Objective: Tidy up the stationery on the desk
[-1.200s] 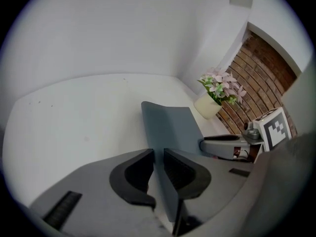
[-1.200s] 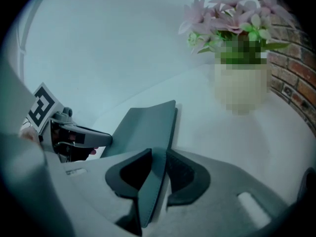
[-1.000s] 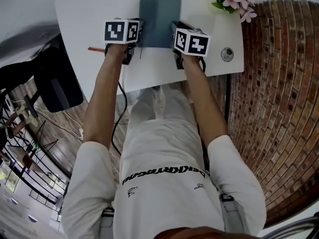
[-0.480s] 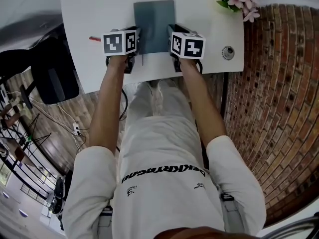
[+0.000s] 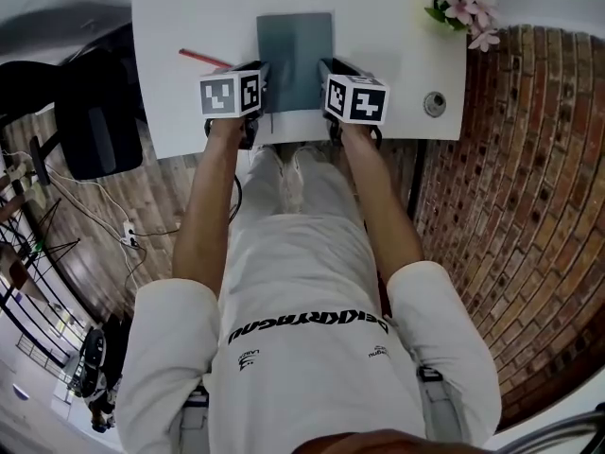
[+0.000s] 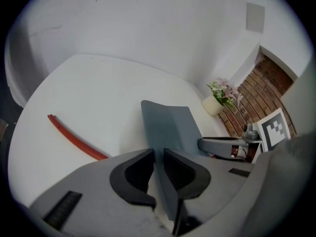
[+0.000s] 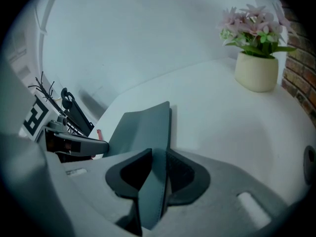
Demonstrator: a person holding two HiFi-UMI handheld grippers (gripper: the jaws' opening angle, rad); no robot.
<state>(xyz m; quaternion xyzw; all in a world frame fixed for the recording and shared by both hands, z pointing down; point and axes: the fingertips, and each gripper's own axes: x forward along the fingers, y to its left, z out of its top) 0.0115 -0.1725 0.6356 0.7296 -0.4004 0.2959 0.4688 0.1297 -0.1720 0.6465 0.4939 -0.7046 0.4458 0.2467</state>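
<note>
We've got the grey folder (image 5: 295, 55) pinched from both sides: left gripper (image 6: 158, 156) fingers clamp one edge, right gripper (image 7: 157, 157) fingers the other. Since a second ago it's come closer to the desk's (image 5: 397, 36) near edge, and more of the red pen (image 5: 203, 59) shows. We can't read the shirt (image 5: 312, 282) print. Only the left gripper view shows the pen's full length.

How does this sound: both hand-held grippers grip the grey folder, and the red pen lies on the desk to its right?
Wrong side: the head view shows the red pen on the desk left of the grey folder. The left hand-held gripper and right hand-held gripper do grip it.
</note>
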